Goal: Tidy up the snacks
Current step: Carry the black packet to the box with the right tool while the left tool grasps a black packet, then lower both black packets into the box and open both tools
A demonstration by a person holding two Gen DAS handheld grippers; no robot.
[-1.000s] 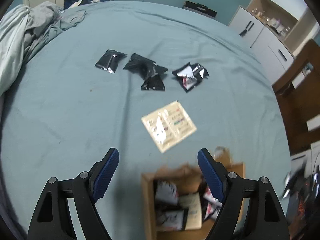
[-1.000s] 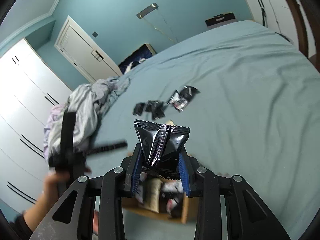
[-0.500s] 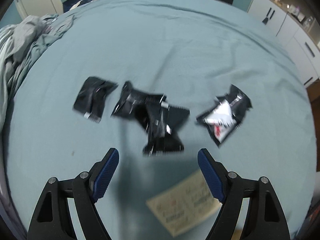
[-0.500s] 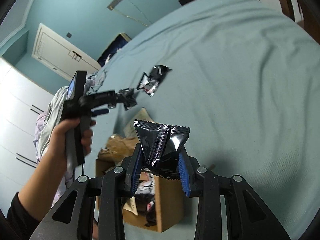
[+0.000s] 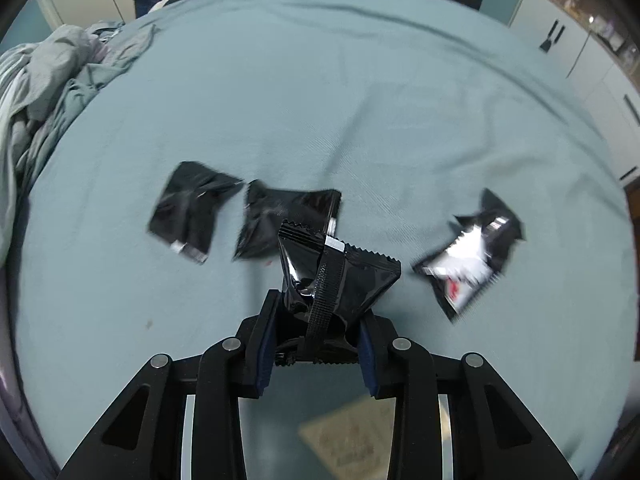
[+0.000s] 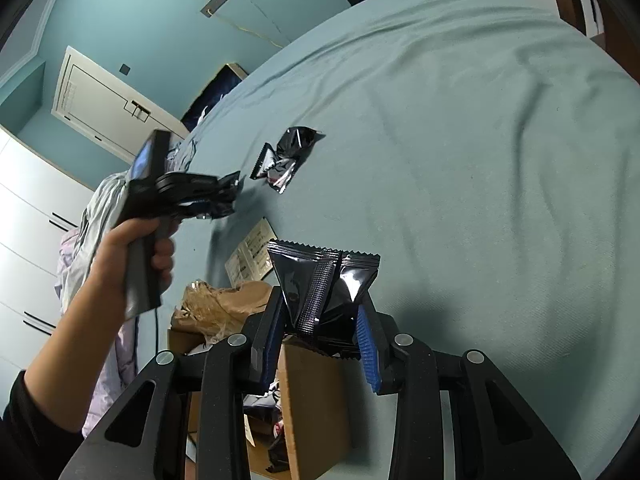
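Note:
My left gripper (image 5: 320, 314) points down at the teal bed, and its jaws are closing with a glossy black snack packet (image 5: 336, 276) pinched between the blue pads. Two more black packets (image 5: 188, 212) (image 5: 288, 216) lie just beyond it, and a black-and-white one (image 5: 472, 256) lies to the right. A beige sachet (image 5: 348, 436) shows blurred beneath the gripper. My right gripper (image 6: 320, 320) is shut on another black packet (image 6: 320, 280), above the open cardboard box (image 6: 316, 400) that holds several snacks. In the right wrist view a hand holds the left gripper (image 6: 200, 196) over the bed.
Crumpled grey bedding (image 5: 48, 80) is piled at the bed's left side. White cabinets (image 5: 580, 48) stand beyond the far right corner, and a white wardrobe (image 6: 24, 220) at the left. Brown crumpled paper (image 6: 216, 304) sticks up from the box's far edge.
My left gripper moved from over the box out to the black packets and its jaws closed from wide apart onto one. My right gripper sank toward the box and rolled, still gripping its packet.

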